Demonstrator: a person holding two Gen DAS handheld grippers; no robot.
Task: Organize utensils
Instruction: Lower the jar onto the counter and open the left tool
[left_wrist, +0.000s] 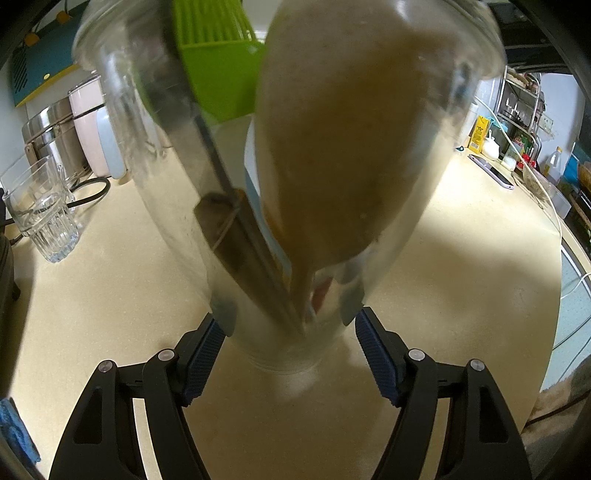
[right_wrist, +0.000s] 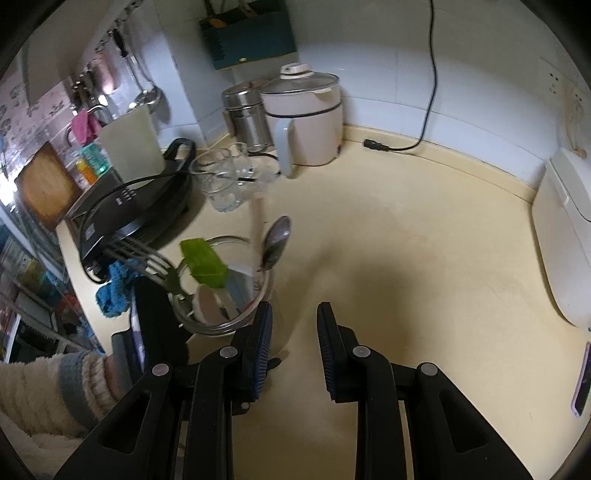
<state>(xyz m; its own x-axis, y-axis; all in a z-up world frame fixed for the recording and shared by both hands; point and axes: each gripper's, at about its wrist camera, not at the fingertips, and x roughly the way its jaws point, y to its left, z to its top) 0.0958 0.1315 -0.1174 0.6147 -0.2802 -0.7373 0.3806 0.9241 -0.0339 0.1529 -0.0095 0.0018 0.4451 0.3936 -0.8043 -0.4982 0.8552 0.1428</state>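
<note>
A clear glass jar stands on the cream counter and holds a wooden spoon, a green spatula and a dark-handled utensil. My left gripper is open, its blue pads flanking the jar's base; the right pad stands a sliver off the glass. In the right wrist view the jar sits at lower left with a fork, the green spatula and a metal spoon sticking out. My right gripper is open and empty, just right of the jar.
An empty ribbed glass, a steel canister and a pale cooker stand at the back. A black hob and blue cloth lie left. A white appliance and a phone are on the right.
</note>
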